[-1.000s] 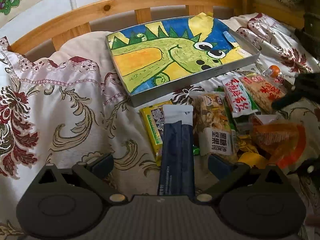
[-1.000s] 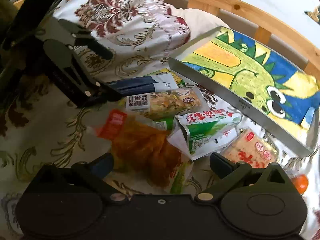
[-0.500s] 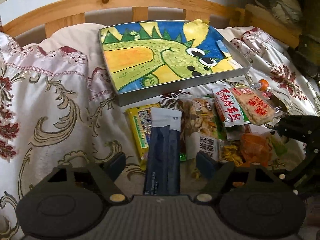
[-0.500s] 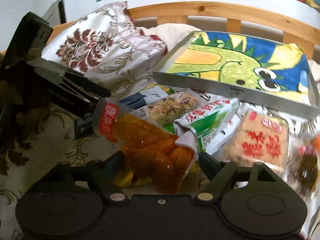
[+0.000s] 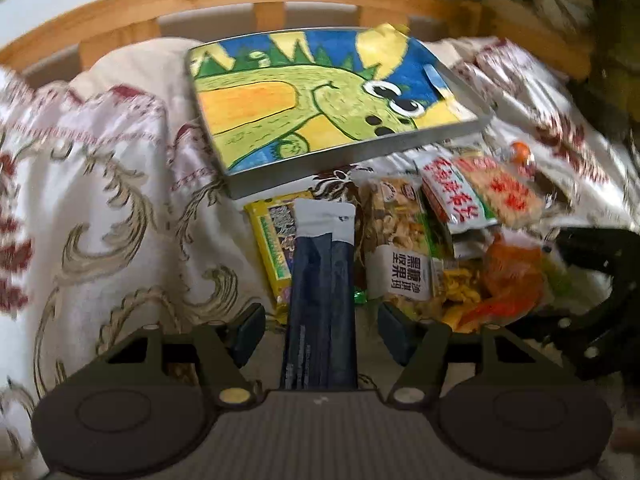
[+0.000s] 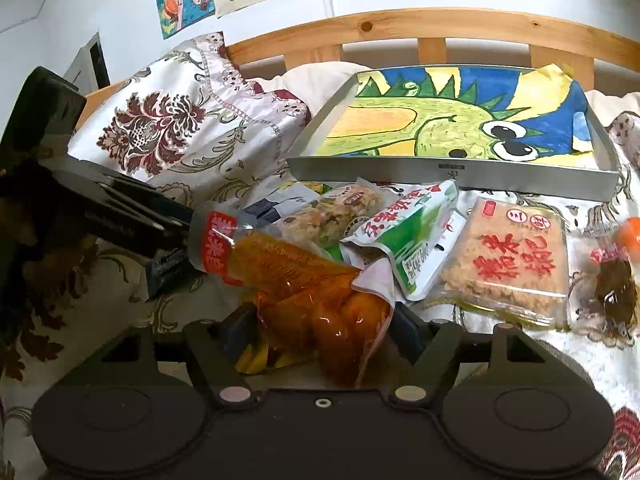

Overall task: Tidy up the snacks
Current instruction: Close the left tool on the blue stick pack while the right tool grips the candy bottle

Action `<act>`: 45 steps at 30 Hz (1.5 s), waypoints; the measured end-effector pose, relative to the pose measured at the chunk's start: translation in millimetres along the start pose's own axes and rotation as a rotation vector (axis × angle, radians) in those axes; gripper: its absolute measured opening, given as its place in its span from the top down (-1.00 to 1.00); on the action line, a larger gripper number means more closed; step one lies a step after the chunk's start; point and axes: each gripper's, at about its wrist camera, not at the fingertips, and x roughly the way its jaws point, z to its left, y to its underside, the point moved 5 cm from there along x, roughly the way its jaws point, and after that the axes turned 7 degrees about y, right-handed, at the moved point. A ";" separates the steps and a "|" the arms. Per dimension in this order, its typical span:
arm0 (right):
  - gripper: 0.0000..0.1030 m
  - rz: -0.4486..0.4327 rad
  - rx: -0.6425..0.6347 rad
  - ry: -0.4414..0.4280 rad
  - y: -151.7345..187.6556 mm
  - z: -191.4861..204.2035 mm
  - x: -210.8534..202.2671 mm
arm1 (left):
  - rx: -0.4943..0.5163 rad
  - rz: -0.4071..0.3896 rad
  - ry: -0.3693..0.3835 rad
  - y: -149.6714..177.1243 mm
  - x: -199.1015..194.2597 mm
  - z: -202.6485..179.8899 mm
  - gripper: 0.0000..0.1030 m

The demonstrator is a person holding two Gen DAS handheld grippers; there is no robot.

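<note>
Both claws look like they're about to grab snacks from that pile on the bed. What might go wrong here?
1. The right claw is closing around the orange packet, whose soft pieces might get squashed.
2. The left claw is closing around the dark blue packet, which overlaps the yellow packet, so that could drag along.
3. The claws work side by side and might bump.
</note>
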 end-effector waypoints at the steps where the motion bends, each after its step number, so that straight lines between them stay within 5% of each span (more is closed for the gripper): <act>1: -0.42 -0.005 0.002 0.001 0.7 -0.3 -1.1 | 0.019 0.009 0.000 -2.4 2.2 -1.3 -0.17; 7: -0.42 -0.021 0.022 0.017 4.4 -0.1 -7.7 | 0.037 0.057 0.029 -8.8 9.2 -1.7 0.22; 24: -0.42 -0.077 0.050 -0.008 -5.6 9.4 -30.2 | -0.178 0.057 0.077 -3.4 -23.7 -9.5 0.35; 34: -0.42 -0.159 0.073 0.013 -58.7 -5.4 -31.0 | -0.197 -0.117 0.015 -58.8 -33.8 4.9 0.34; 45: -0.42 -0.166 0.092 0.180 -139.4 -58.9 29.0 | -0.190 -0.279 -0.161 -139.2 15.0 41.3 0.34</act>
